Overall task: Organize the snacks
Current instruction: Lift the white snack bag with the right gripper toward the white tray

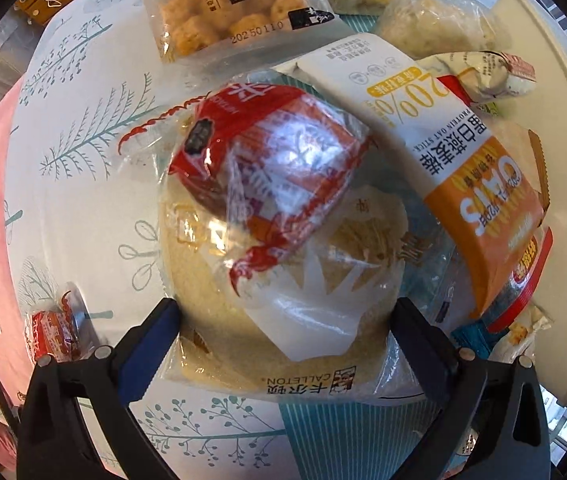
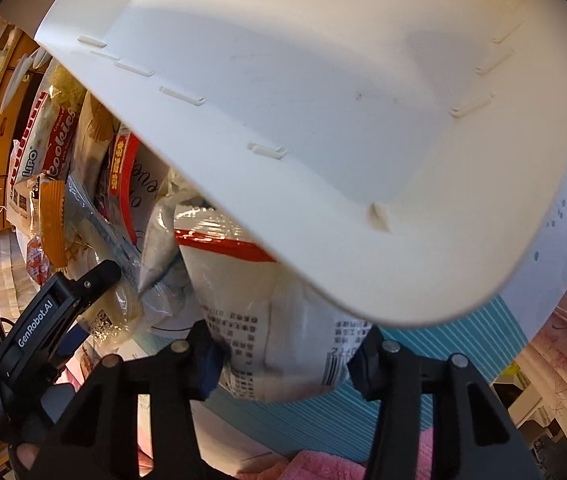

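Observation:
In the left wrist view my left gripper (image 1: 283, 320) is open, its fingers on either side of a clear Calleton pack of yellow cake (image 1: 267, 320). A red-wrapped snack (image 1: 267, 168) lies on top of that pack. An orange and white OATS bag (image 1: 463, 168) leans to the right. In the right wrist view my right gripper (image 2: 283, 356) has its fingers against both sides of a white snack bag with a red band (image 2: 283, 304). A white plastic basket (image 2: 323, 120) is tilted over the bag. The left gripper's body (image 2: 55, 300) shows at the left.
A bag of round biscuits (image 1: 223, 4) and pale snack packs (image 1: 435, 16) lie at the far side of the tree-print tablecloth (image 1: 83, 128). A small red packet (image 1: 51, 332) lies near left. Cookie packs (image 2: 55, 140) crowd the left in the right wrist view.

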Tool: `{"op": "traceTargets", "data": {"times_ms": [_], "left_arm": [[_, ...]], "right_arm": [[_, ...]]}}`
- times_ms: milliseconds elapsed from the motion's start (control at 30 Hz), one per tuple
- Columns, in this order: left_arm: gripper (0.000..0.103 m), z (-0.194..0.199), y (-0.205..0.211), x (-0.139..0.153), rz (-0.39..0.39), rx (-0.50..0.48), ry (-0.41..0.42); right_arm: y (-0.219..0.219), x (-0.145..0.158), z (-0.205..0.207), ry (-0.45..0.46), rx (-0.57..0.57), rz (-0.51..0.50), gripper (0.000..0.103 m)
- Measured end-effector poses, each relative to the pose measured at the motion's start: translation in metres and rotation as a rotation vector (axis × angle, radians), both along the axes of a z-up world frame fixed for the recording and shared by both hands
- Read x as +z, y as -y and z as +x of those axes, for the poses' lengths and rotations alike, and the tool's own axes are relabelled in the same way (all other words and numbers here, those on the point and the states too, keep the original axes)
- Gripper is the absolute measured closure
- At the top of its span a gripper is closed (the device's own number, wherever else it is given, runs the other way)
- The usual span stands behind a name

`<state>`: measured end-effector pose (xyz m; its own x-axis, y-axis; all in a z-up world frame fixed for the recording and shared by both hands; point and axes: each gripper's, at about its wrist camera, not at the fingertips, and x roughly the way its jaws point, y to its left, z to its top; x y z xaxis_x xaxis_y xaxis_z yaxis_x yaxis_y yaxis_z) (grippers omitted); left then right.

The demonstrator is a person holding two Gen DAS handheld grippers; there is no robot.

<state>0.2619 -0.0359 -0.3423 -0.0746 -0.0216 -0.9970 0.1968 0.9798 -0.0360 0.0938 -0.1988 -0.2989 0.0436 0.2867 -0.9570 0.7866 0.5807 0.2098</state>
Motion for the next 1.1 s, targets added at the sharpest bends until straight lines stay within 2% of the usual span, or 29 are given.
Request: {"op": "traceTargets", "data": {"times_ms": [400, 567, 633, 700, 833, 967, 1100], "left_arm": [[0.012, -0.036, -0.004, 0.025, 0.017, -0.058, 0.054], [0.018, -0.054, -0.017, 0.031, -0.006, -0.064, 0.068], [0.029, -0.060, -0.026, 0.038, -0.023, -0.067, 0.104], [0.074, -0.062, -0.036, 0.045, 0.003, -0.067, 0.141], [0.080, -0.063, -0.052, 0.047, -0.081, -0.055, 0.129], [0.083, -0.063, -0.065, 0.046, -0.105, -0.092, 0.151], [0.089, -0.057, -0.087, 0.051, -0.145, -0.096, 0.143]], "right_arm": [[-0.009, 0.009, -0.014, 0.003, -0.001, 0.007, 0.054], [-0.032, 0.014, -0.022, 0.023, -0.003, 0.006, 0.054], [-0.043, 0.014, -0.024, 0.029, -0.010, 0.003, 0.054], [-0.046, 0.018, -0.020, 0.035, -0.021, 0.000, 0.054], [-0.063, 0.024, -0.039, 0.049, -0.044, -0.006, 0.054], [-0.083, 0.036, -0.054, 0.074, -0.062, -0.025, 0.054], [-0.070, 0.043, -0.081, 0.085, -0.106, -0.050, 0.054]]}}
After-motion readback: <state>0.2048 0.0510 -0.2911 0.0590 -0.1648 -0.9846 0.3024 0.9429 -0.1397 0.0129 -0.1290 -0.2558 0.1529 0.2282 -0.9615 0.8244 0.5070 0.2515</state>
